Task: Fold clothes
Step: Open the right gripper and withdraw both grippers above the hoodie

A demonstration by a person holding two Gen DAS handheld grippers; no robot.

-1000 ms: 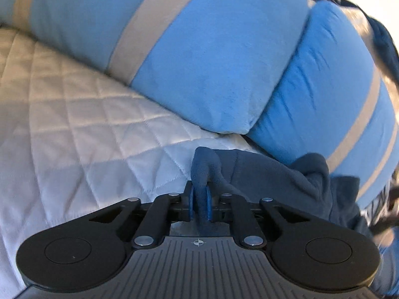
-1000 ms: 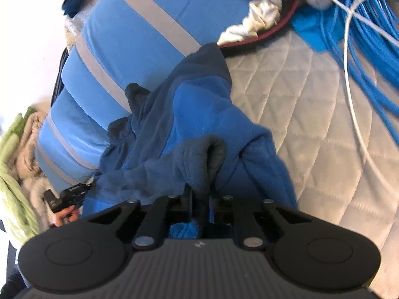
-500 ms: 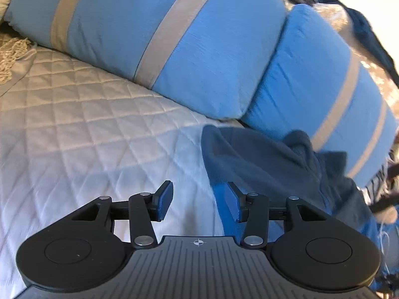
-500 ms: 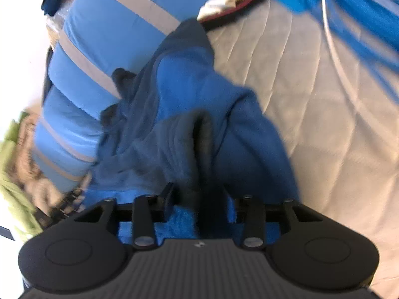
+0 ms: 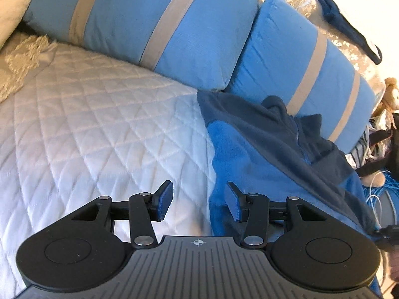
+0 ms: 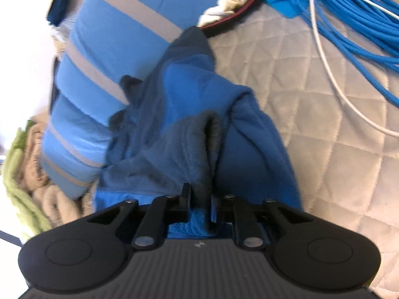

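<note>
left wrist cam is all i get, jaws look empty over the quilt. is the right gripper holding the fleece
Observer: Yes. The right gripper has a dark navy fold of the blue fleece pinched between its pads; its jaws have just been closing further.
Operator: anything on the bed past the fleece on that side
Observer: A bundle of blue cables and a white cord lie on the quilt.
Operator: does the fleece touch those cables
Observer: No. A strip of bare quilt lies between them.
Operator: and beyond the pillows
Observer: A heap of beige and green cloth sits past the end of the striped blue pillow.
</note>
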